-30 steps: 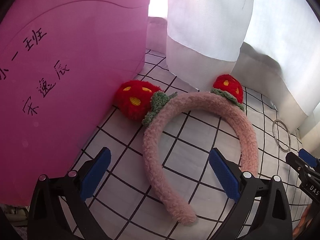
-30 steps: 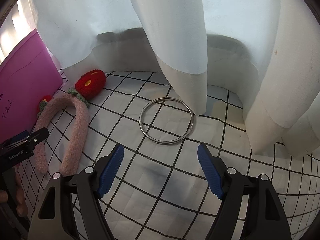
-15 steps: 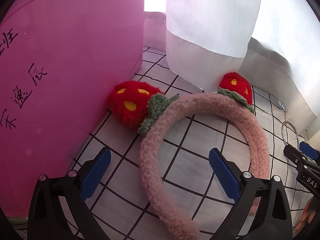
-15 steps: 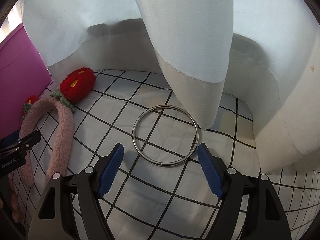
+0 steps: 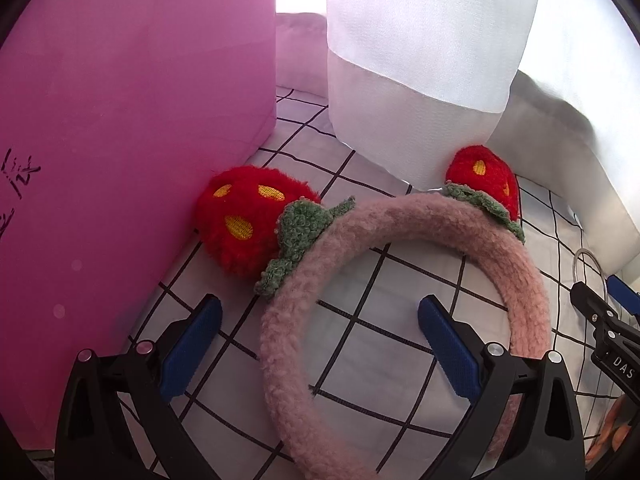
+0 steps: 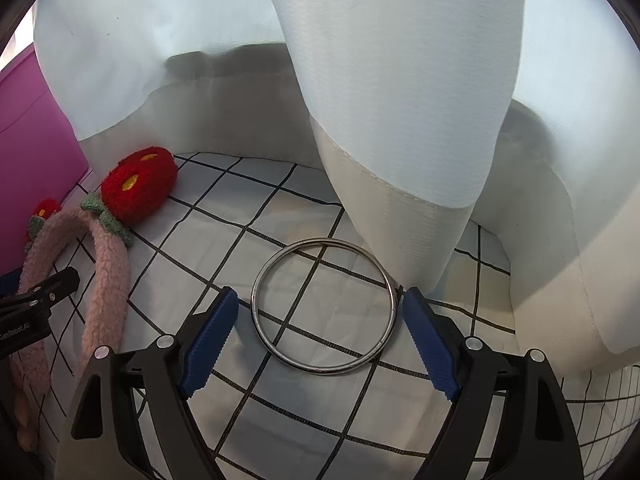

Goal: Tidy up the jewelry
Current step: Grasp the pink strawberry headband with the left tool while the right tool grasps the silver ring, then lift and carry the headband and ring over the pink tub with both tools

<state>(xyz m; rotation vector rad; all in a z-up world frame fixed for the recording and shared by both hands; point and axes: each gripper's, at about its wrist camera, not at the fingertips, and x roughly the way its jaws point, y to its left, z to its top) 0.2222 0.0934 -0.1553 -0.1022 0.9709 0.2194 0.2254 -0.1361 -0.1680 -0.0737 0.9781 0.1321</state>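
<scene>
We see a soft white cloth (image 6: 320,400) with thin black lines that make squares, spread flat under everything. On it lies a fuzzy pink headband (image 5: 304,320), bent like a horseshoe, with a fluffy red strawberry (image 5: 244,220) on its left side and a second strawberry (image 5: 484,180) on its right; both have yellow dots and curly green leaves. The left strawberry sits right against a smooth pink board (image 5: 120,140) with dark handwriting, which stands at the left. Behind, at the far side, white curtains (image 6: 400,100) hang in smooth folds and reach down to the cloth. To the right of the headband lies a thin, shiny metal ring (image 6: 324,306), round and flat on the cloth, with its far right edge close to a curtain fold. Our left gripper (image 5: 318,350) has black arms and bumpy blue pads (image 5: 192,344), and they stand wide apart. The left arm of the headband runs between the pads, but neither pad presses on it; the right arm of the headband passes behind the right pad, and we cannot tell if it touches there. Our right gripper (image 6: 318,342) has just been opening its fingers. Now they stand wide, one on each side of the ring, very close to its rim, and they do not squeeze it. It holds nothing.
</scene>
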